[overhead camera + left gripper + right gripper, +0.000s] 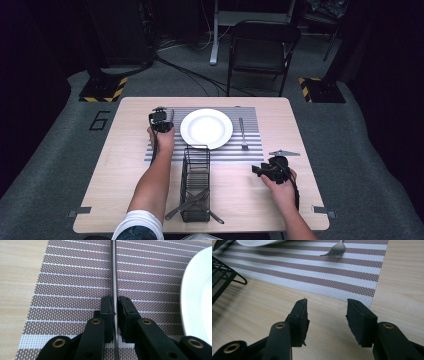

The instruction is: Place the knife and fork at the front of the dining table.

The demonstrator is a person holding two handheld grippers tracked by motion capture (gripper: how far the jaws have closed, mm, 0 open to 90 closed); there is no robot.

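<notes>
A dark room with grey carpet, a folding chair [262, 47] beyond the far edge, and a pale wooden table [125, 150] in the middle. A striped placemat [250, 150] lies along the table's far half, with a white plate [206, 128] at its centre and a fork [243, 134] on the mat to the plate's right. A black wire caddy [196, 182] stands near the table's near edge, with dark utensils lying in its near end. The left gripper [167, 120] is over the mat's left end, just left of the plate; its fingers [107, 307] are pressed together, pinching a thin metal knife [114, 275] that runs along the mat's stripes beside the plate rim. The right gripper [256, 169] rests low near the table's right edge, just off the mat's near right corner, its fingers [359, 320] spread with nothing between them.
</notes>
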